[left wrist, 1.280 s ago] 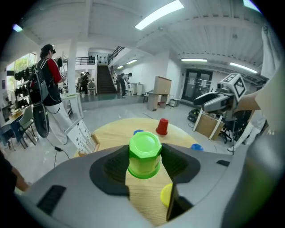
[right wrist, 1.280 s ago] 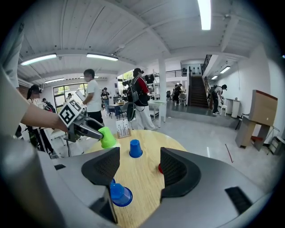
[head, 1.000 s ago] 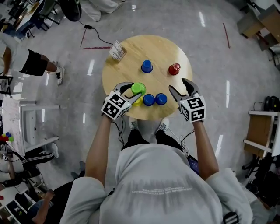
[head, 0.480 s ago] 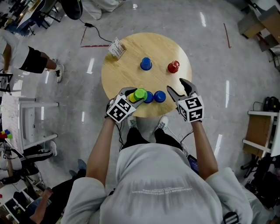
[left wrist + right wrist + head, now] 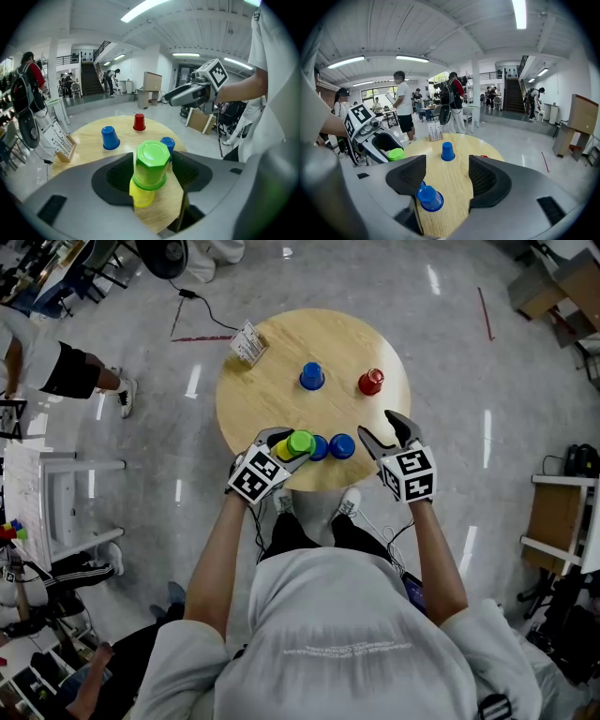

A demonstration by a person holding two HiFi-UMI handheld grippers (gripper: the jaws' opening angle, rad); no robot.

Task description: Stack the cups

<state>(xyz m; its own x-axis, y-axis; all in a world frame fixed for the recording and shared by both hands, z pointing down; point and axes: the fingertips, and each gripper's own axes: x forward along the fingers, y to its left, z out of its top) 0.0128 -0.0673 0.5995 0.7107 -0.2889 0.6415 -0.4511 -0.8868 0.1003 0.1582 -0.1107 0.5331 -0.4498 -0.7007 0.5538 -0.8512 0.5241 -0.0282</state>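
An upturned green cup (image 5: 300, 441) (image 5: 152, 164) sits stacked on an upturned yellow cup (image 5: 281, 450) (image 5: 140, 197) near the front edge of the round wooden table (image 5: 281, 343). My left gripper (image 5: 289, 446) (image 5: 152, 168) straddles the green cup. Its jaws have just been opening, and the cup stands between the pads with a thin gap. Two blue cups (image 5: 342, 445) (image 5: 430, 198) stand just right of the stack. A third blue cup (image 5: 311, 377) (image 5: 447, 151) and a red cup (image 5: 371, 382) (image 5: 139, 122) stand farther back. My right gripper (image 5: 378, 426) (image 5: 445, 168) hovers open and empty at the table's right front.
A small wooden card stand (image 5: 248, 345) (image 5: 63, 146) sits at the table's far left edge. The table rim runs close under both grippers. A white rack (image 5: 66, 512) stands on the floor to the left, and people stand farther off in the room.
My left gripper carried the green cup a little right and down onto the yellow cup, then stayed there. The right gripper has held still.
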